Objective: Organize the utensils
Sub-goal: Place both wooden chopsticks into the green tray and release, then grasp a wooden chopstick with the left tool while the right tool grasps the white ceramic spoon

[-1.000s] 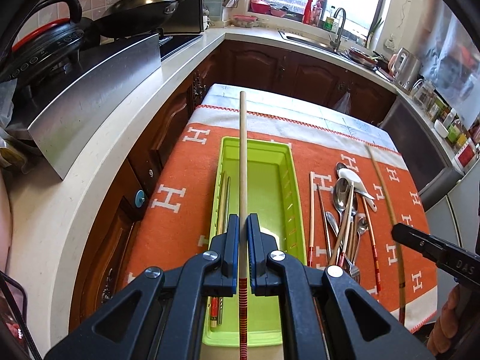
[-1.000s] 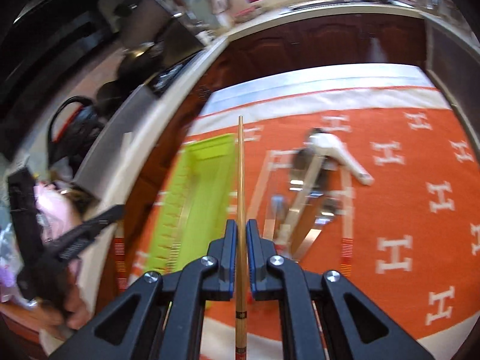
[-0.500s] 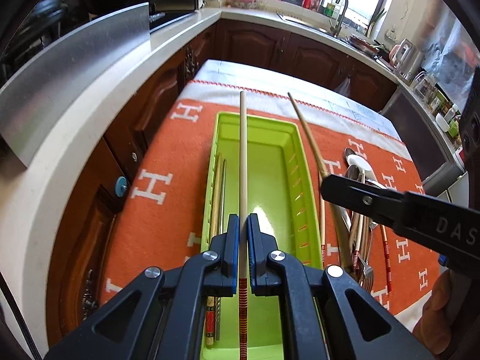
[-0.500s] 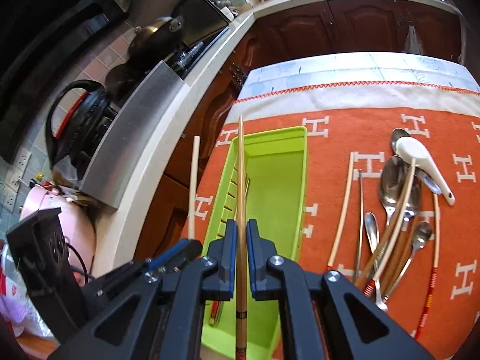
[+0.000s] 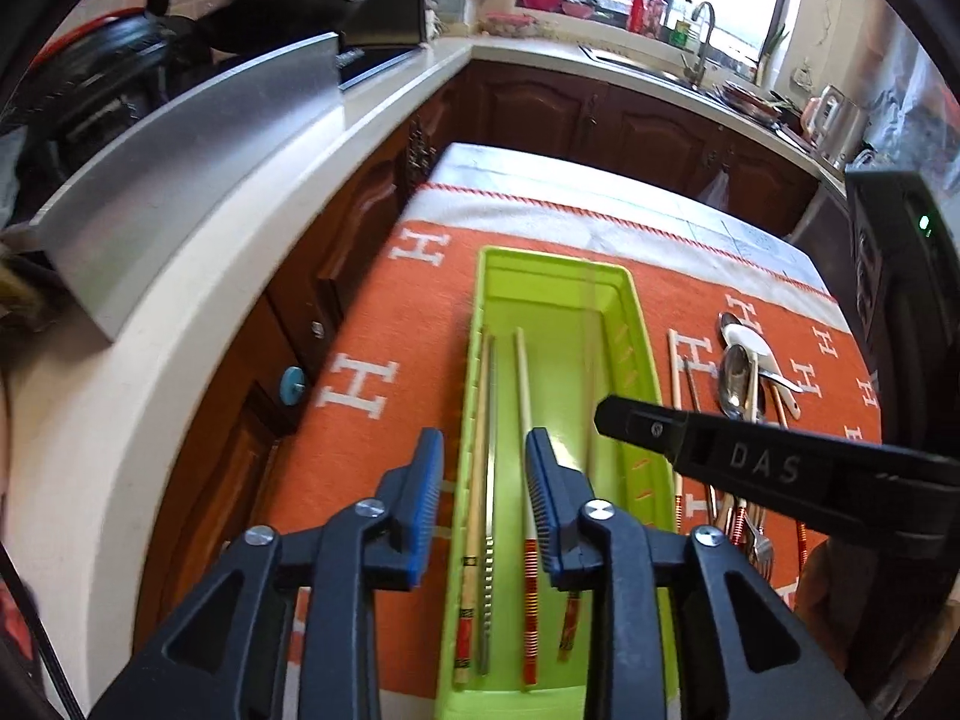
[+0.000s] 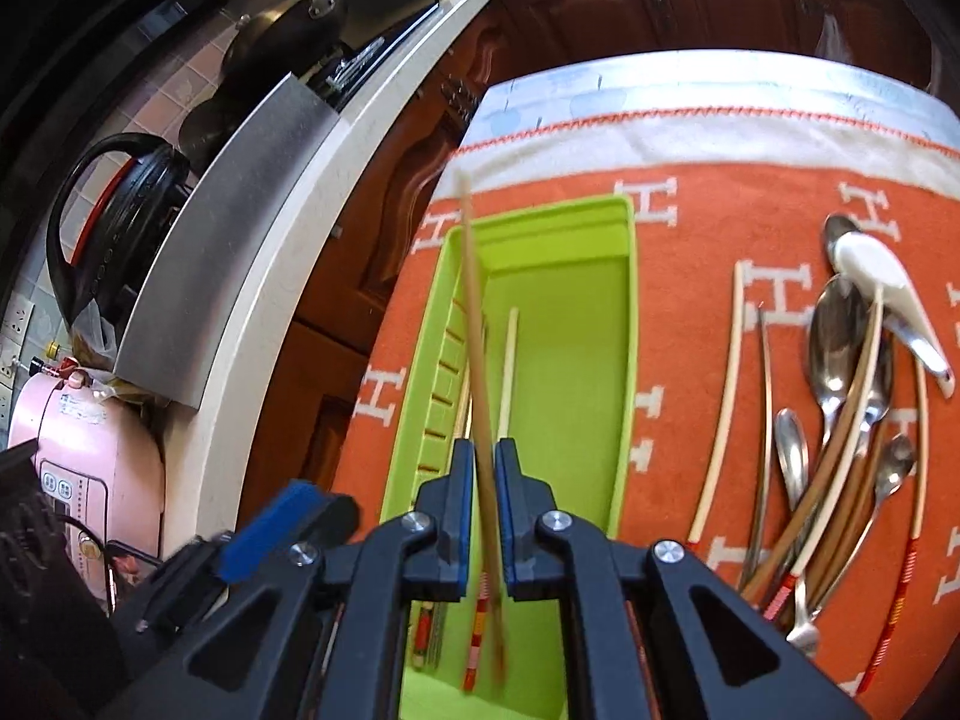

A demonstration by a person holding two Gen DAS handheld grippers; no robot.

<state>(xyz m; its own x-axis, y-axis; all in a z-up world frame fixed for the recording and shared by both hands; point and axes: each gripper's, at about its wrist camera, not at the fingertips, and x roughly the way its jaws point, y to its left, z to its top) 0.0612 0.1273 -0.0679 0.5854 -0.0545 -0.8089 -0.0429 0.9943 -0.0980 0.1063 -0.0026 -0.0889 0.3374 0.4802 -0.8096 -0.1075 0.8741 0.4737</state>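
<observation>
A lime green tray (image 5: 641, 360) lies on the orange cloth (image 5: 372, 324). My left gripper (image 5: 485, 480) is open above the tray's near left part, and a pale chopstick with a red banded end (image 5: 524, 414) lies in the tray below it, beside other chopsticks (image 5: 480, 420). My right gripper (image 6: 481, 501) is over the tray (image 6: 627, 312) with a tan chopstick (image 6: 474, 324) blurred and tilted between its slightly parted fingers. Its black body (image 5: 750, 468) crosses the left wrist view. Loose spoons and chopsticks (image 6: 840, 396) lie right of the tray.
A white counter (image 5: 198, 324) with a steel splash guard (image 5: 180, 180) runs along the left, with wooden cabinets (image 5: 360, 222) below. A black kettle (image 6: 120, 210) and a pink appliance (image 6: 78, 450) stand on it. A sink (image 5: 648, 66) is at the far back.
My left gripper has opened and its red-banded chopstick now lies in the tray. My right gripper has moved over the tray, and its chopstick has tilted and is blurred between loosened fingers.
</observation>
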